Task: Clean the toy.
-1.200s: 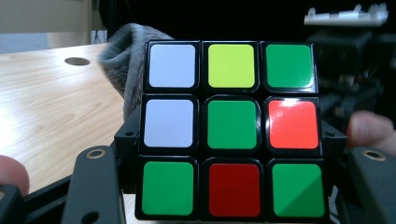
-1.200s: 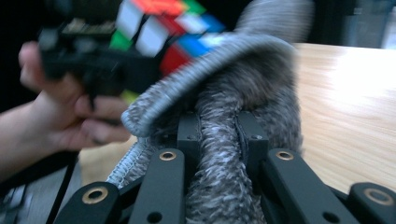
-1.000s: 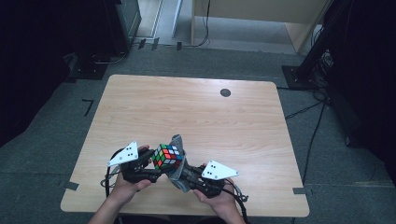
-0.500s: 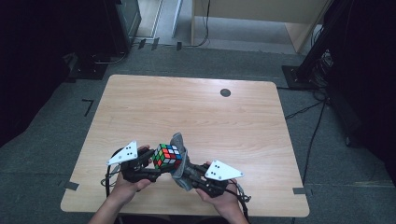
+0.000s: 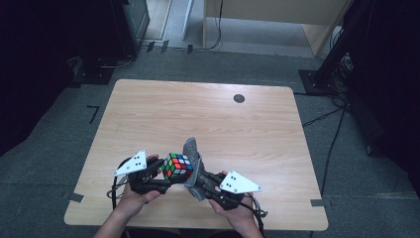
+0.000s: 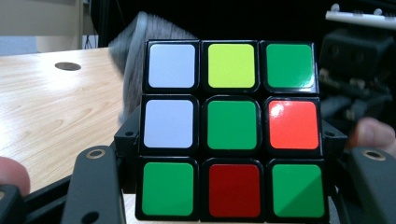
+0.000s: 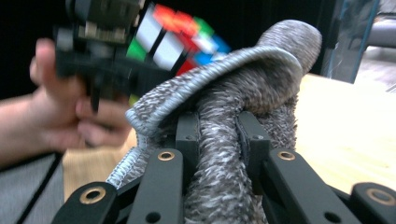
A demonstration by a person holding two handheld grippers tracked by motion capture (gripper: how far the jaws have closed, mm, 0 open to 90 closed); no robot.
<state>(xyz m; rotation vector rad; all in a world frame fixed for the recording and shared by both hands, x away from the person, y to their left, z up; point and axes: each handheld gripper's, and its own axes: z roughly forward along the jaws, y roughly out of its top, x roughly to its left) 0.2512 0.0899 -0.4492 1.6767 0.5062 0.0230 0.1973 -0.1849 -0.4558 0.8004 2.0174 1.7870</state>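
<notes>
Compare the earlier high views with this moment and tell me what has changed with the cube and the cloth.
Nothing has visibly changed. The left tool still grips the cube, and the right tool stays clamped on the grey cloth, which rests against the cube's side. Both hands hold the same spot near the front edge of the table.

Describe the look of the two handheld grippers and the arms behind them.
Both the left gripper and right gripper are black, with brass-ringed holes along their fingers. Each carries a pale three-cornered plate with dark dots, and black cables trail behind. The forearms are bare, no sleeves.
</notes>
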